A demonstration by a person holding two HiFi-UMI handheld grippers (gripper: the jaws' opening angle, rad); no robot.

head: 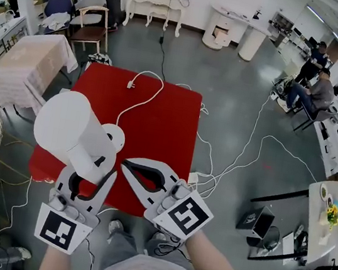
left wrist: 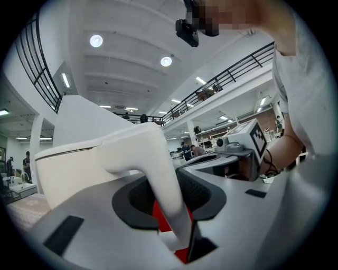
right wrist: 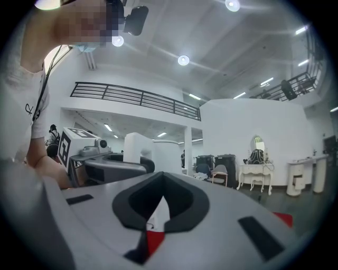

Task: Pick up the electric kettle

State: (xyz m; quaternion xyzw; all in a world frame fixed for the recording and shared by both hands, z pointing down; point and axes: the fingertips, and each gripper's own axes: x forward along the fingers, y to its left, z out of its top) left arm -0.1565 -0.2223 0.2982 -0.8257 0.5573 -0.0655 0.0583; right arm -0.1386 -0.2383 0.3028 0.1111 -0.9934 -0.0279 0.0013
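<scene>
The white electric kettle point(head: 68, 129) hangs tilted above the red table point(head: 165, 121). My left gripper point(head: 90, 173) is shut on the kettle's handle point(left wrist: 161, 182) from the near side. In the left gripper view the handle runs down between the two dark pads, with the kettle's body point(left wrist: 74, 158) to the left. The round white base point(head: 115, 135) lies on the table just behind the kettle, its cord ending in a plug point(head: 130, 84). My right gripper point(head: 127, 164) is shut and holds nothing, just right of the kettle. In the right gripper view its tips point(right wrist: 160, 177) meet, and the kettle point(right wrist: 153, 153) shows beyond.
White cables point(head: 242, 155) trail over the grey floor right of the table. A cloth-covered table point(head: 30, 65) and a chair point(head: 92, 20) stand at the left and back. A laptop point(head: 257, 221) lies on the floor at the right, where people sit point(head: 313, 90).
</scene>
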